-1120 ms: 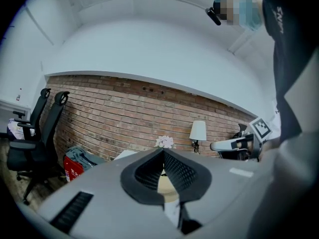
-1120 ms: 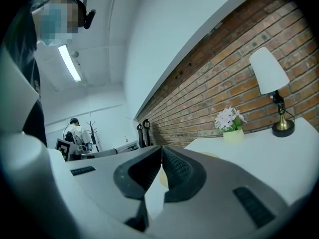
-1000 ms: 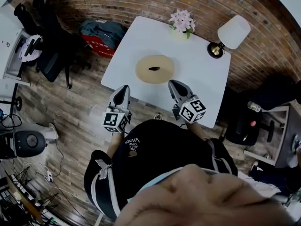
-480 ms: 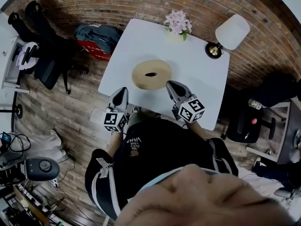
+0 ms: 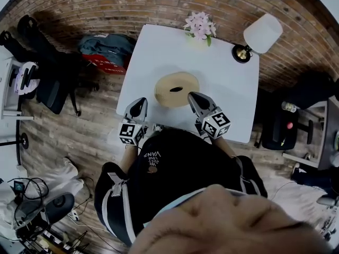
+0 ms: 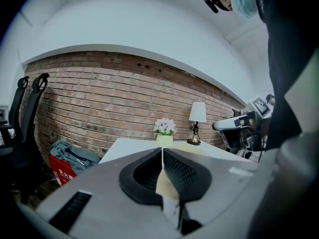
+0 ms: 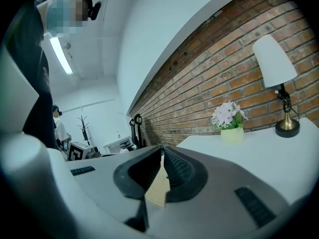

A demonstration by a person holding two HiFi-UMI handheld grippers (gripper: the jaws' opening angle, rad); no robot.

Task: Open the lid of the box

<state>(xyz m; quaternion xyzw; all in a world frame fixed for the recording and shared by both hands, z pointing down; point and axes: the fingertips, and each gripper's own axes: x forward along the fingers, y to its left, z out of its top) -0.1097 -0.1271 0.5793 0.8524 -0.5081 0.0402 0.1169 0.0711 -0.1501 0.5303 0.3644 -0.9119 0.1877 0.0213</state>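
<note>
A round tan box (image 5: 176, 89) with a dark slot in its lid sits mid-way on the white table (image 5: 159, 52). My left gripper (image 5: 140, 102) hangs over the table's front edge, left of the box and short of it, jaws shut on nothing. My right gripper (image 5: 192, 96) is just right of the box's near rim, also shut and empty. In the left gripper view the closed jaws (image 6: 162, 151) point toward the table, and a tan sliver of the box (image 6: 164, 183) shows past them. The right gripper view shows the same behind its closed jaws (image 7: 162, 151).
A potted pink flower (image 5: 199, 26) and a white-shaded lamp (image 5: 262, 32) stand at the table's far edge against the brick wall. Black office chairs (image 5: 47, 83) and a red bag with clothes (image 5: 106, 49) lie left of the table; a dark chair (image 5: 278, 128) stands right.
The table and box have drawn nearer to both grippers. The left gripper's tip now reaches over the table's front edge. Both jaws stayed closed.
</note>
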